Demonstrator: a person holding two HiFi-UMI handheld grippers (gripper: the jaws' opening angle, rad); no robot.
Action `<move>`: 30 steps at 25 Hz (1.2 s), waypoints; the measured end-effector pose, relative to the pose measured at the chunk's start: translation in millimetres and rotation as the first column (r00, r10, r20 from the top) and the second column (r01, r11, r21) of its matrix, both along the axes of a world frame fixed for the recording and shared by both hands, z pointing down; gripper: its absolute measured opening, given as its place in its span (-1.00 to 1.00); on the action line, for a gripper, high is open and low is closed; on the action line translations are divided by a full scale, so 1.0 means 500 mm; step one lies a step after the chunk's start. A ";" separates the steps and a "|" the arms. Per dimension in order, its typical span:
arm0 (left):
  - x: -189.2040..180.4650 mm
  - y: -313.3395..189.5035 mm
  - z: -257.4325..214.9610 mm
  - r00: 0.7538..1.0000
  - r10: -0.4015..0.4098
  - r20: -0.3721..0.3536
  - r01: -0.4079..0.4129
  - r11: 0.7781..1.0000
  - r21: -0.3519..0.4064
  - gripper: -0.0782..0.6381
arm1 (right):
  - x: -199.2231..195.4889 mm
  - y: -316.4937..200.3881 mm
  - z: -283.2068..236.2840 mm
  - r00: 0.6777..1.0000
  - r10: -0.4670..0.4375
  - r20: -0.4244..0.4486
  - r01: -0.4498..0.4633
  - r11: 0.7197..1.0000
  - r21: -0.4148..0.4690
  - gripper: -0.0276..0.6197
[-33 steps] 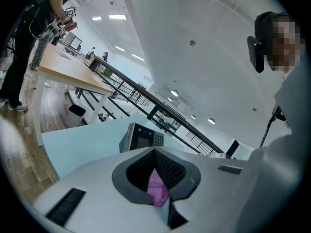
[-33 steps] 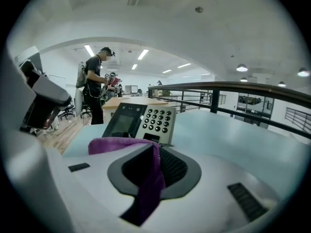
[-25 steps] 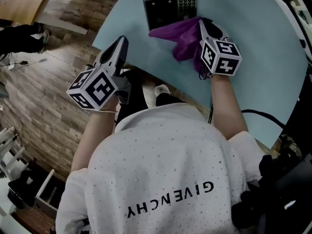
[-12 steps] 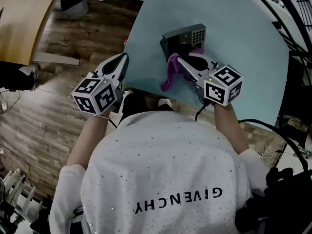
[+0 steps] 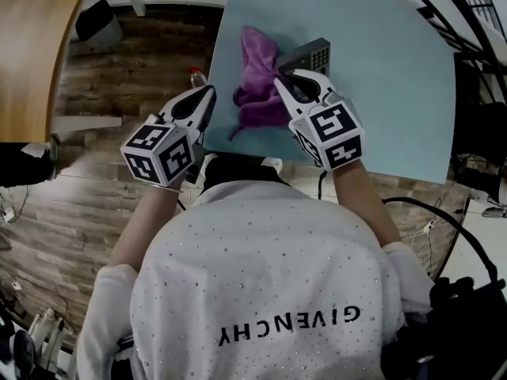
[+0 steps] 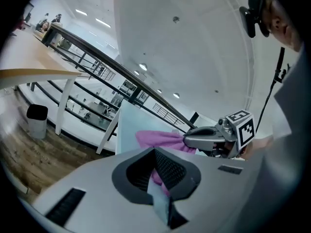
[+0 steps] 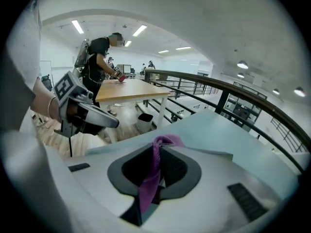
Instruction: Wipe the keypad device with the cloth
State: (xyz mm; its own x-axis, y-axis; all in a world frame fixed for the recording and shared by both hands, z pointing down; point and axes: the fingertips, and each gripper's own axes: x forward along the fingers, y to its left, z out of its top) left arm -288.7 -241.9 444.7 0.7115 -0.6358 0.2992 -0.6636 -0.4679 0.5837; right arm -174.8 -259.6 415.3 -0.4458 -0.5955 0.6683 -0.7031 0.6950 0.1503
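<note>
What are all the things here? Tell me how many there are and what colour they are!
cloth: one, purple, lying on the blue table and over part of the keypad device
keypad device: one, dark grey, on the blue table, partly hidden
blue table: one, light blue, in front of the person
wooden table: one, brown, far left
bin: one, dark, on the wood floor
other person: one, dark clothes, standing at the wooden table
shirt: one, white, on the person holding the grippers
left gripper: one, grey, jaws together and empty, beside the table edge
right gripper: one, grey, shut on the cloth, over the keypad device
</note>
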 end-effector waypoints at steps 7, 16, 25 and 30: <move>0.022 0.000 -0.003 0.998 0.058 -0.033 -0.058 0.998 0.005 -0.78 | 0.052 0.076 0.073 0.994 0.084 -0.064 -0.088 0.994 -0.064 -0.78; 0.011 0.027 -0.022 0.998 0.055 -0.040 -0.055 0.998 0.023 -0.78 | 0.090 0.141 0.155 0.985 0.154 -0.076 -0.166 0.965 -0.202 -0.78; -0.097 0.051 -0.043 0.997 -0.080 -0.018 0.080 0.996 0.035 -0.78 | -0.146 -0.007 -0.203 0.965 -0.148 0.216 0.119 0.983 0.141 -0.78; -0.168 0.065 -0.052 0.987 -0.161 -0.017 0.161 0.986 0.035 -0.78 | -0.140 -0.090 -0.301 0.975 -0.168 0.147 0.110 0.934 0.339 -0.78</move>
